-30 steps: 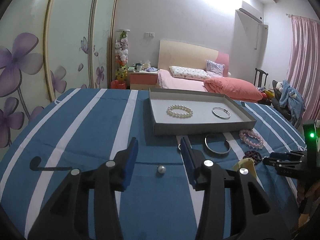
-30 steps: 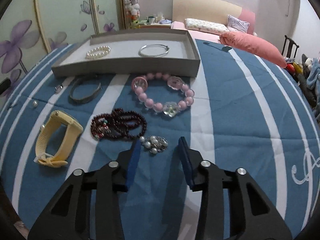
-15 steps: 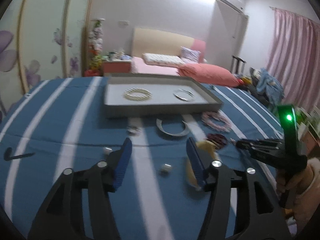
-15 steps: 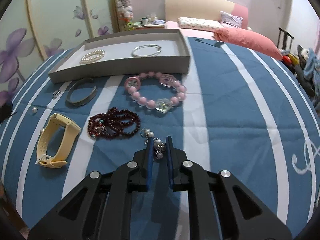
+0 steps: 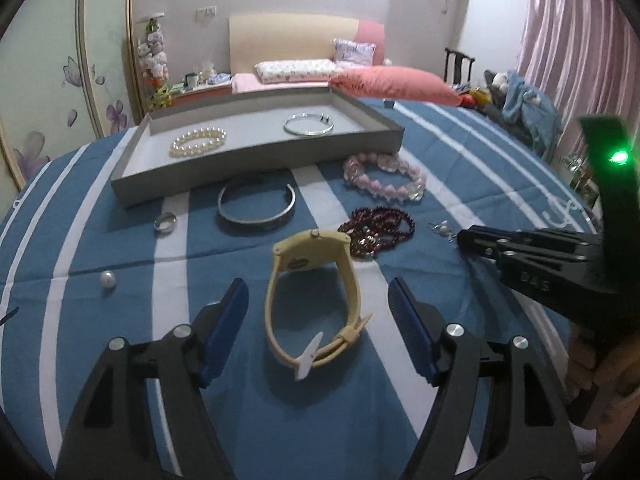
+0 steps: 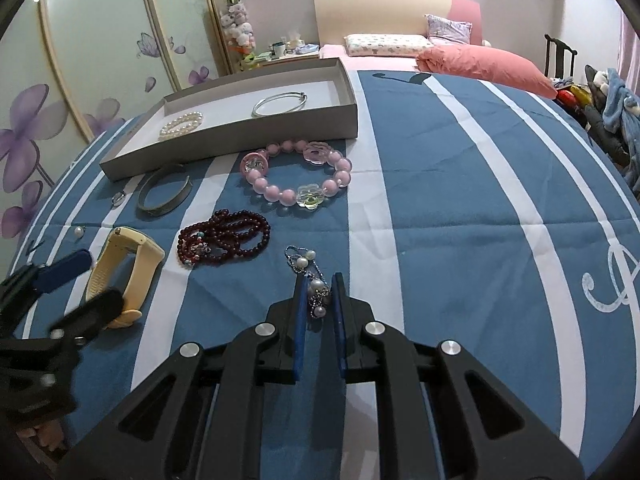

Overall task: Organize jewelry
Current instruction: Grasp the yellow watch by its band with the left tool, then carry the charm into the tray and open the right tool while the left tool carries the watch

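My left gripper point(image 5: 317, 284) straddles a yellow watch point(image 5: 348, 280) that lies on the blue striped cloth. Its jaws are opening and the pads stand clear of the strap on both sides. My right gripper point(image 6: 319, 280) is shut on a small pearl-and-chain piece point(image 6: 306, 260), whose chain trails out ahead on the cloth. The grey tray point(image 5: 256, 164) lies further back and holds a pearl bracelet point(image 5: 198, 142) and a silver bangle point(image 5: 308, 125). In the left wrist view the right gripper point(image 5: 460, 236) comes in from the right.
Between the watch and the tray lie a dark cuff bangle point(image 5: 256, 204), a ring point(image 5: 165, 223), a pink bead bracelet point(image 5: 384, 178) and dark red beads point(image 5: 376, 226). A loose pearl point(image 5: 108, 279) sits to the left. A bed and a wardrobe stand behind.
My left gripper swung right, away from the loose pearl and over to the yellow watch, and its jaws widened. My right gripper closed on the pearl-and-chain piece.
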